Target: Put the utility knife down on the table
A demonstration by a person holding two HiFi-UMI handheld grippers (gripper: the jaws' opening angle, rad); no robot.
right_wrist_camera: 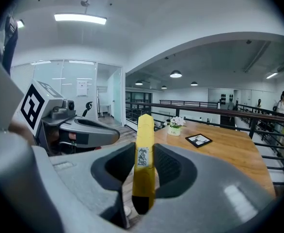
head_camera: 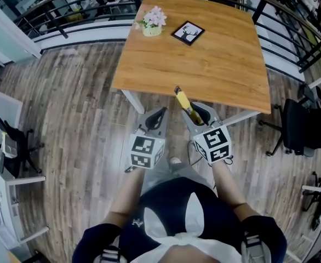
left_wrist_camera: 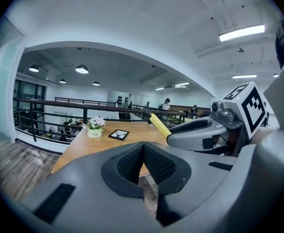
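A yellow utility knife (head_camera: 182, 99) sticks forward and up from my right gripper (head_camera: 194, 113), which is shut on its body just short of the near edge of the wooden table (head_camera: 204, 64). In the right gripper view the knife (right_wrist_camera: 145, 130) stands upright between the pads, its black end towards the camera. My left gripper (head_camera: 160, 113) hangs beside it on the left, over the floor, shut with nothing in it; its pads (left_wrist_camera: 132, 161) meet at the tips. The left gripper view shows the knife (left_wrist_camera: 159, 124) and the right gripper (left_wrist_camera: 200, 132) off to its right.
On the far part of the table stand a small pot of flowers (head_camera: 152, 22) and a black picture frame (head_camera: 188, 33). A dark railing (head_camera: 67, 4) runs behind the table. An office chair (head_camera: 297, 127) sits right of it on the plank floor.
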